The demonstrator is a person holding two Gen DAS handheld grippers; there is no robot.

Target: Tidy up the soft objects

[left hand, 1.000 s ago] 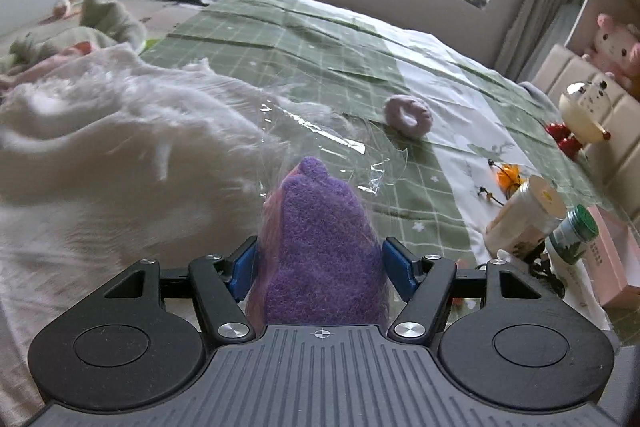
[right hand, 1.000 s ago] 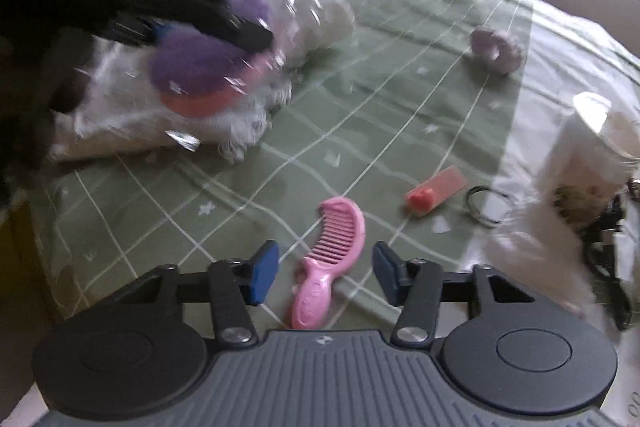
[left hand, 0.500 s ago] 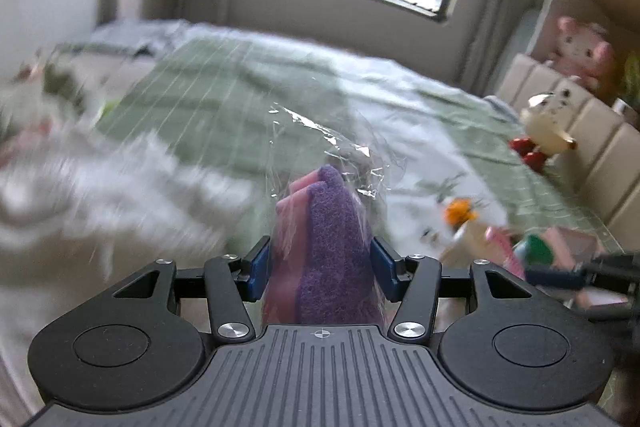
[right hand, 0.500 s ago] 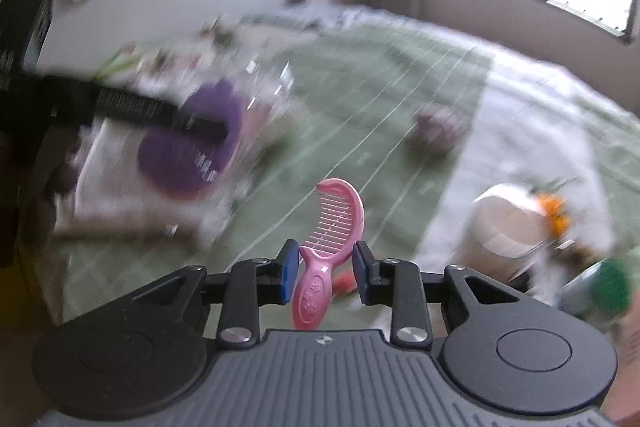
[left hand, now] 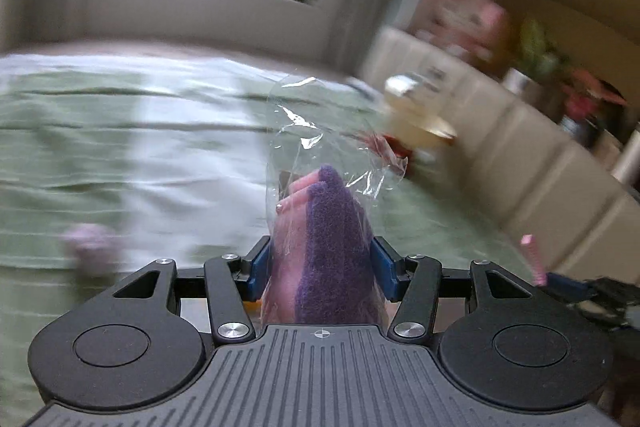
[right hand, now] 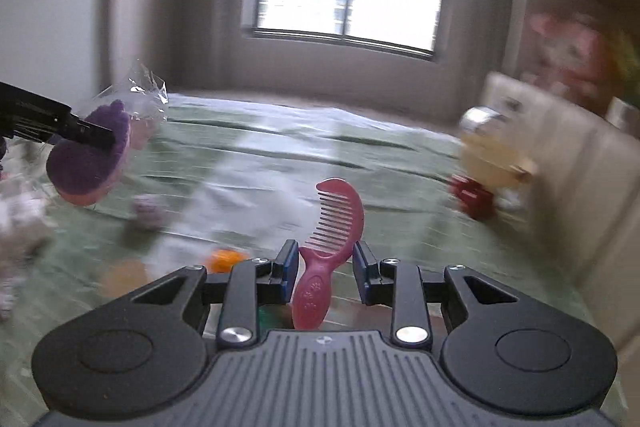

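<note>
My left gripper is shut on a purple and pink felt pad in a clear plastic bag and holds it in the air above the green bed cover. The pad also shows at the left of the right wrist view. My right gripper is shut on the handle of a pink comb, whose teeth point up and left. The comb's tip shows at the right of the left wrist view. A small mauve ring-shaped soft item lies blurred on the bed.
A padded beige headboard runs along the right, with a pink plush toy on the shelf above it. A cream figurine with red feet stands by the headboard. Small orange items lie on the bed. A window is ahead.
Both grippers have risen and swung right toward the headboard, each with its load. The right gripper closed on the comb and lifted it off the bed.
</note>
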